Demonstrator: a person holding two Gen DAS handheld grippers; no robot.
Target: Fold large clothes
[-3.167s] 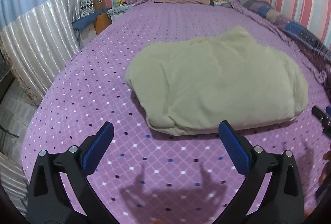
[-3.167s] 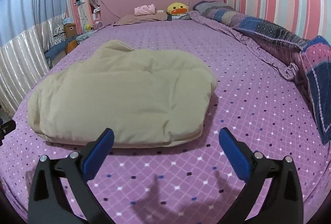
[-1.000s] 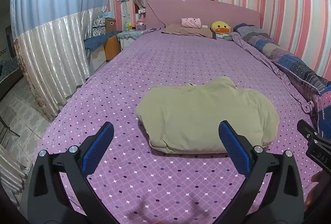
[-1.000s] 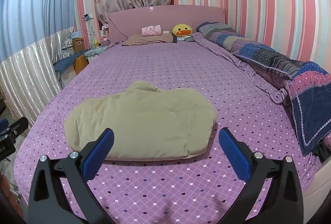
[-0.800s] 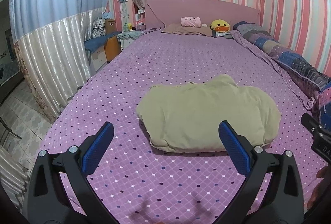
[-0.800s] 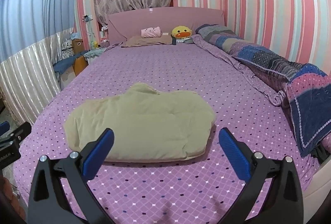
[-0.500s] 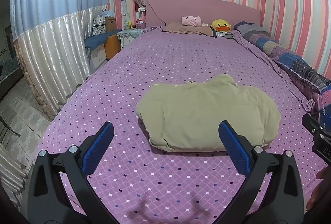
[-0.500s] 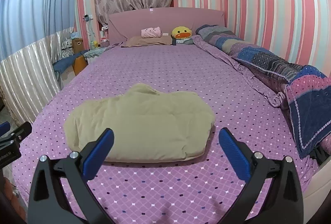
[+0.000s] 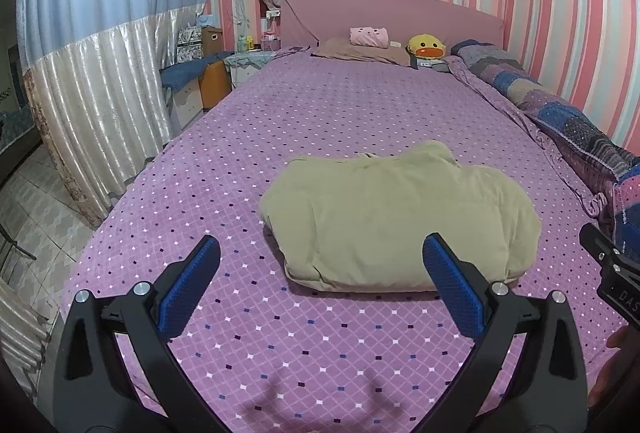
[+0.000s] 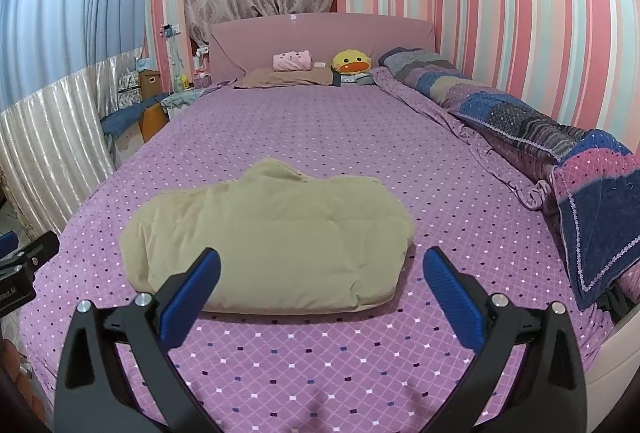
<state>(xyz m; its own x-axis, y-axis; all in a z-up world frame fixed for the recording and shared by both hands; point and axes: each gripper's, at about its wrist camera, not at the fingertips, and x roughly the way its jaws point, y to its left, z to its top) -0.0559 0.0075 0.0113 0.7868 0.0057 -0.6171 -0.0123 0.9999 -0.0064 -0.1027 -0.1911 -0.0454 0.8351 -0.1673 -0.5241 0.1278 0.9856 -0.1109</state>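
A padded beige garment [image 9: 400,217] lies folded into a thick bundle on the purple dotted bedspread [image 9: 320,105]. It also shows in the right wrist view [image 10: 272,233]. My left gripper [image 9: 320,273] is open and empty, held back from the bundle's near edge above the bed's foot. My right gripper [image 10: 320,281] is open and empty, also short of the bundle. Part of the right gripper's body shows at the right edge of the left wrist view [image 9: 612,273].
A patchwork quilt [image 10: 540,137] is bunched along the bed's right side. A pillow [image 10: 288,75], a pink bundle [image 10: 292,61] and a yellow duck plush [image 10: 352,63] sit by the headboard. Curtains [image 9: 104,93] and a bedside cabinet [image 9: 208,85] stand left of the bed.
Both grippers have pulled back and up from the folded garment since 3.2 s ago, staying open. In the last second they have barely moved.
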